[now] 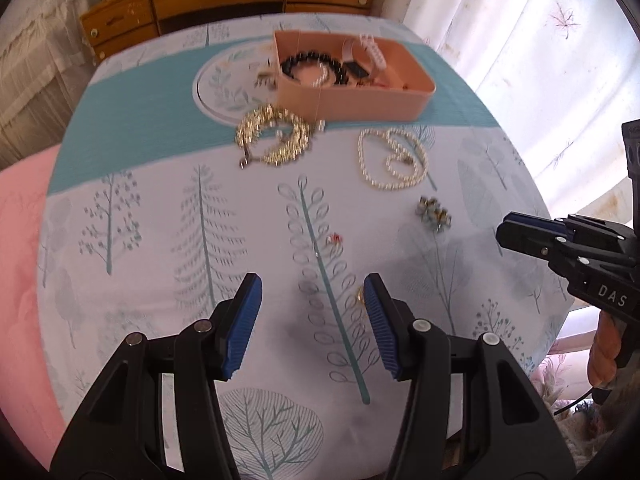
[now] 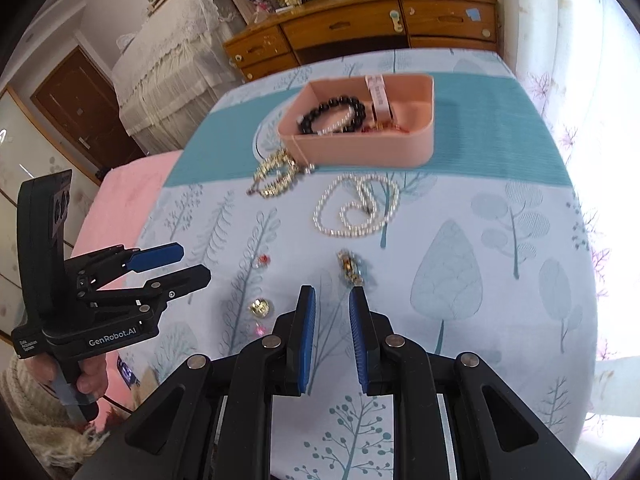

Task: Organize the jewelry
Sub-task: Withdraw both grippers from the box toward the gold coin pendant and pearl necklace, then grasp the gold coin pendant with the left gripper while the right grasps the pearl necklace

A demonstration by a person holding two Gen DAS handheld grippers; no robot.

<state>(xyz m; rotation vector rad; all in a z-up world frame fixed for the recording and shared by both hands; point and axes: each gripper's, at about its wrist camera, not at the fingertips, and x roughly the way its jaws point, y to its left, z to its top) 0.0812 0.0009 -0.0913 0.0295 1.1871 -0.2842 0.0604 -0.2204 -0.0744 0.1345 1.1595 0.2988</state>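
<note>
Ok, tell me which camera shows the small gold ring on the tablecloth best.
The right wrist view: the gold ring lies unobstructed on the tablecloth, left of the right gripper. In the left wrist view only a sliver of it peeks out beside one finger of the left gripper.

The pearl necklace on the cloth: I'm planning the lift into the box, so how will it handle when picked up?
The pearl necklace lies in loose overlapping loops, so it will probably hang limp and swing from one pinch point. Its round, glossy beads may slip between flat pads. Trailing loops could catch the pink box rim.
</note>
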